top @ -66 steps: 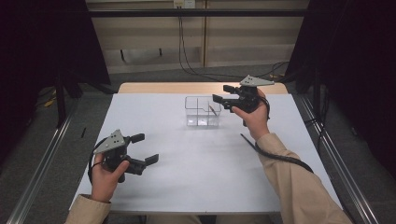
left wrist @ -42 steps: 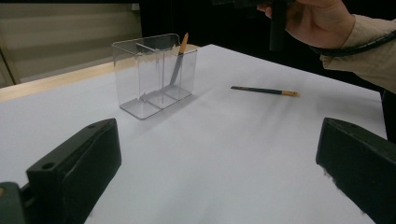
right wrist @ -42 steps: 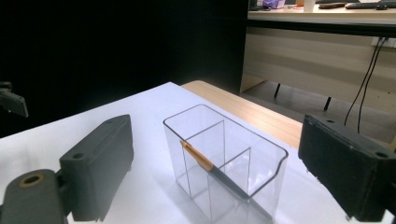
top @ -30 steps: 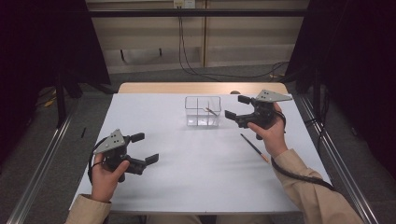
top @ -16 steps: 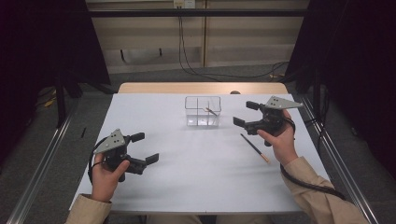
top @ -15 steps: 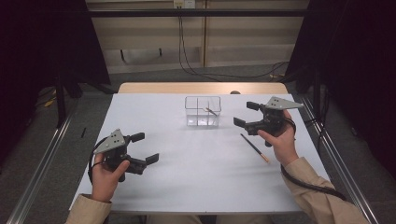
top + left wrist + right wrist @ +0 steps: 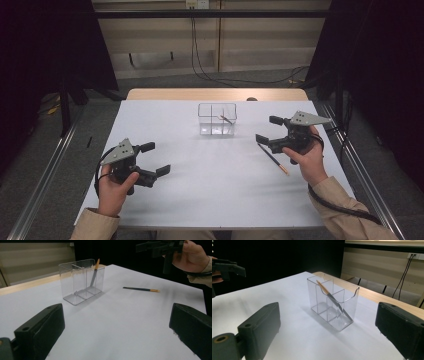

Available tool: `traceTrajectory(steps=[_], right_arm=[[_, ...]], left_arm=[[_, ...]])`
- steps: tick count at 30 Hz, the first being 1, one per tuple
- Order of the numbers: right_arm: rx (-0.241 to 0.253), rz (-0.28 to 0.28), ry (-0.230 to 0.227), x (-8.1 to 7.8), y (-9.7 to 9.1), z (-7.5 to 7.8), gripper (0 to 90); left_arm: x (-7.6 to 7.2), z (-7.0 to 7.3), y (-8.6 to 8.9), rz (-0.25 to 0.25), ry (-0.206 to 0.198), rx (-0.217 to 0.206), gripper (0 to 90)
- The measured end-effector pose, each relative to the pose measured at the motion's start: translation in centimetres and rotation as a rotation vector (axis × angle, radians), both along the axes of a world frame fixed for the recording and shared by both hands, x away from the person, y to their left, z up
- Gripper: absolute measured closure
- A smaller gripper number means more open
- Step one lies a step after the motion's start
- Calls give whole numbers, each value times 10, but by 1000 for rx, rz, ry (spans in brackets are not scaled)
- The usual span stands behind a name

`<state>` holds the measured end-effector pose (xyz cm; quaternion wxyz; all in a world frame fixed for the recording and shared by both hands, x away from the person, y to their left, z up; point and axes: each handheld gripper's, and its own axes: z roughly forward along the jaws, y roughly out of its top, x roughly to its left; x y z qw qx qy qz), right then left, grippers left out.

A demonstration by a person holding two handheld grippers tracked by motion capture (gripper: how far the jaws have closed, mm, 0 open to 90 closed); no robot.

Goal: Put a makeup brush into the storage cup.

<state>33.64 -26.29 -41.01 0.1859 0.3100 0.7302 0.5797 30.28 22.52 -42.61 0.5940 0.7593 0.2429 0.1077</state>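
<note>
A clear plastic box (image 7: 217, 119) (image 7: 82, 280) (image 7: 332, 302) with compartments stands on the white table, toward the far middle. One dark pencil with an orange end (image 7: 333, 300) (image 7: 94, 273) leans inside its right-hand compartment. A second dark pencil (image 7: 272, 158) (image 7: 141, 289) lies flat on the table right of the box. My right gripper (image 7: 266, 129) hovers open just above that pencil's far end, holding nothing. My left gripper (image 7: 155, 159) is open and empty near the front left, held by a hand.
The white table top (image 7: 215, 190) has a wooden strip along its far edge (image 7: 215, 94). Metal rails (image 7: 367, 185) run along both sides. Cables hang on the wall behind.
My right gripper has moved away from the box, to the right and toward me, and now sits over the loose pencil. The left gripper has stayed still.
</note>
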Motion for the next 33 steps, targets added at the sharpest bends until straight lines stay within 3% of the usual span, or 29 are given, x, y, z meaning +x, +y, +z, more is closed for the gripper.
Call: traceTrajectory(steps=[12, 33], right_arm=[[15, -6, -1, -17, -13, -4, 56], [1, -19, 5, -38, -28, -12, 54]], left_arm=[[0, 0, 0, -3, -3, 2, 1], [2, -1, -1, -8, -5, 5, 1]])
